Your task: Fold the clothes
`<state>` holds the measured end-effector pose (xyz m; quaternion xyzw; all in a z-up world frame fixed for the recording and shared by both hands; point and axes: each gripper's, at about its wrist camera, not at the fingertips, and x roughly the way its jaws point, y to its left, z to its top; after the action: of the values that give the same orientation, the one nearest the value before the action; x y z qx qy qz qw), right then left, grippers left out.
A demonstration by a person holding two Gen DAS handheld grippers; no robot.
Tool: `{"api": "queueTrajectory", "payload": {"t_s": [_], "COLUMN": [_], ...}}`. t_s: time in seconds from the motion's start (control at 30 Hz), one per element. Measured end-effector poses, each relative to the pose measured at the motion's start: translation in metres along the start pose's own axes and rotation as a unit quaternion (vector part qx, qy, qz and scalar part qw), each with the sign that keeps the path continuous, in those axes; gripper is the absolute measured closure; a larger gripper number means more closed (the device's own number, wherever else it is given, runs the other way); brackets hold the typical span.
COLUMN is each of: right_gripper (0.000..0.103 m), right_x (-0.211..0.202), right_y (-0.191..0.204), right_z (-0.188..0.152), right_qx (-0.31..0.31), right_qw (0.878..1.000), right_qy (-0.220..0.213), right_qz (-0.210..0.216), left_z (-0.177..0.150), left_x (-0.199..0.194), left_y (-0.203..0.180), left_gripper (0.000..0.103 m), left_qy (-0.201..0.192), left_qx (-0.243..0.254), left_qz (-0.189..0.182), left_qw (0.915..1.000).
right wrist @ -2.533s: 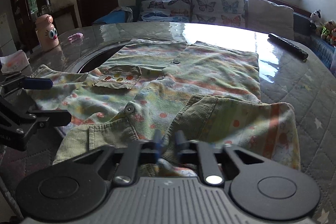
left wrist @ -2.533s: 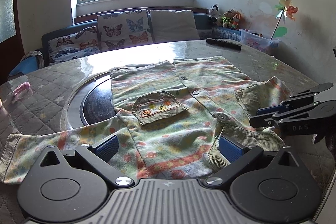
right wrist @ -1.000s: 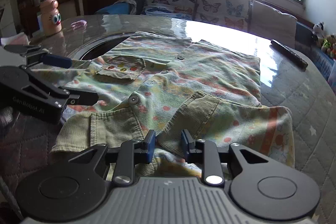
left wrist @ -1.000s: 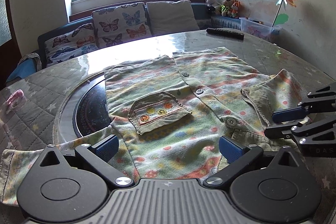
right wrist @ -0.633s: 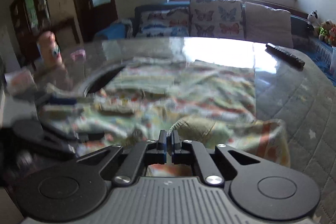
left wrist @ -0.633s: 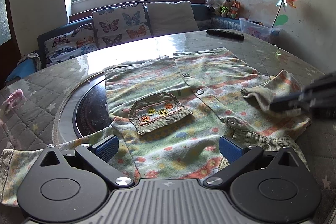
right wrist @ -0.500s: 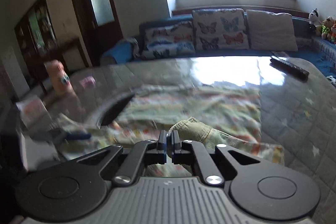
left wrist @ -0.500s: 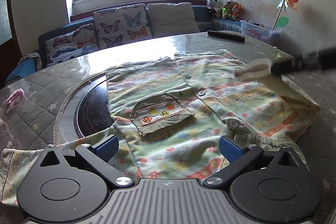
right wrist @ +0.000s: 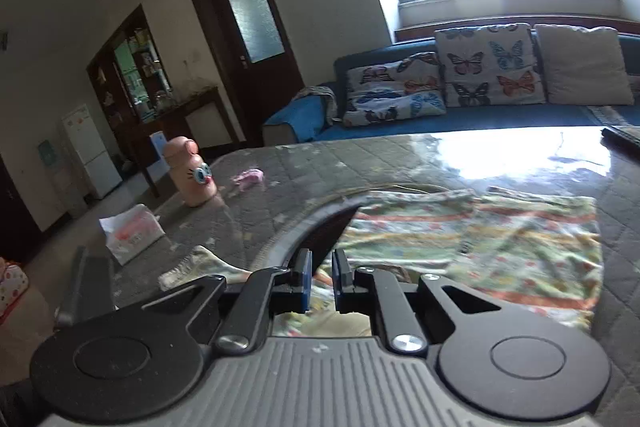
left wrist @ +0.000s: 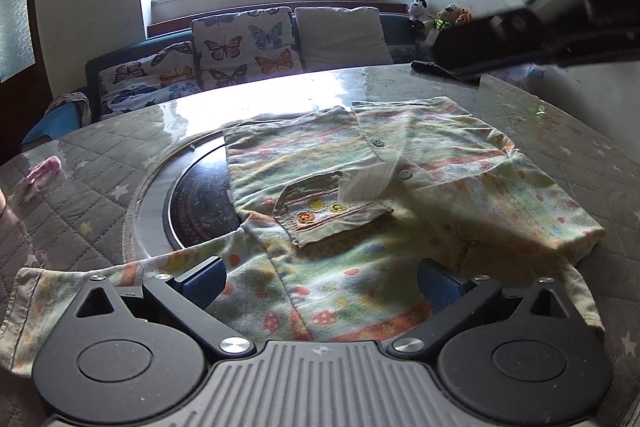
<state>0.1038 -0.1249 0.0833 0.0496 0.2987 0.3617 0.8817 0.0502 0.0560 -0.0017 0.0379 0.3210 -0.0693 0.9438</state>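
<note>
A child's green patterned shirt [left wrist: 360,187] lies flat on the round table, with a corduroy pocket [left wrist: 328,211] on its front. Its right sleeve [left wrist: 520,195] is folded over the body, and the sleeve's cuff shows blurred above the pocket. The left sleeve [left wrist: 80,291] lies spread to the left. My left gripper [left wrist: 320,279] is open and empty, low over the collar end of the shirt. My right gripper [right wrist: 320,283] hangs above the shirt [right wrist: 500,247] with its pads slightly apart and nothing between them. It shows blurred in the left wrist view [left wrist: 540,27].
A dark round hotplate [left wrist: 200,203] sits under the shirt in the table's middle. A pink bottle with eyes [right wrist: 192,179], a tissue pack [right wrist: 132,231] and a pink scrap [right wrist: 248,179] lie at the left. A black remote [left wrist: 436,69] lies at the far edge. A sofa stands behind.
My right gripper carried the right sleeve's cuff up and leftward over the shirt body, then opened and let it go. The left gripper stayed open and barely moved.
</note>
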Motion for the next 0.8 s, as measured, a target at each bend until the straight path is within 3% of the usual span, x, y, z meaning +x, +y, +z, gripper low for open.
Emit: {"api": "queueTrajectory", "payload": {"t_s": [0.13, 0.23, 0.33, 0.4, 0.53, 0.73, 0.8], "right_gripper": [0.092, 0.092, 0.092, 0.092, 0.091, 0.073, 0.072], "right_x": [-0.013, -0.017, -0.020, -0.023, -0.031, -0.011, 0.000], "right_y": [-0.022, -0.048, -0.068, -0.080, -0.089, -0.099, -0.105], "right_z": [-0.023, -0.054, -0.078, -0.091, -0.088, -0.060, -0.056], "right_qx": [-0.005, -0.020, -0.015, 0.000, 0.002, 0.003, 0.004], "right_qw": [0.998, 0.990, 0.983, 0.980, 0.981, 0.984, 0.984], "right_qy": [0.020, 0.056, 0.084, 0.100, 0.080, 0.042, 0.042], "right_qz": [-0.052, -0.129, -0.165, -0.174, -0.174, -0.171, -0.172], "left_z": [0.000, 0.002, 0.006, 0.009, 0.015, 0.018, 0.017], "left_x": [-0.003, -0.007, -0.015, -0.018, -0.008, 0.022, 0.027], "left_y": [0.001, -0.001, -0.004, -0.006, -0.013, -0.026, -0.026], "left_gripper": [0.000, 0.000, 0.000, 0.000, 0.000, 0.000, 0.000], "left_qy": [-0.002, -0.006, -0.017, -0.021, -0.013, 0.012, 0.019], "left_qx": [-0.003, -0.002, 0.005, 0.008, 0.016, 0.018, 0.021], "left_qz": [0.002, 0.001, -0.003, -0.004, 0.003, 0.038, 0.046], "left_qw": [1.0000, 1.0000, 0.9998, 0.9997, 0.9998, 0.9990, 0.9985]}}
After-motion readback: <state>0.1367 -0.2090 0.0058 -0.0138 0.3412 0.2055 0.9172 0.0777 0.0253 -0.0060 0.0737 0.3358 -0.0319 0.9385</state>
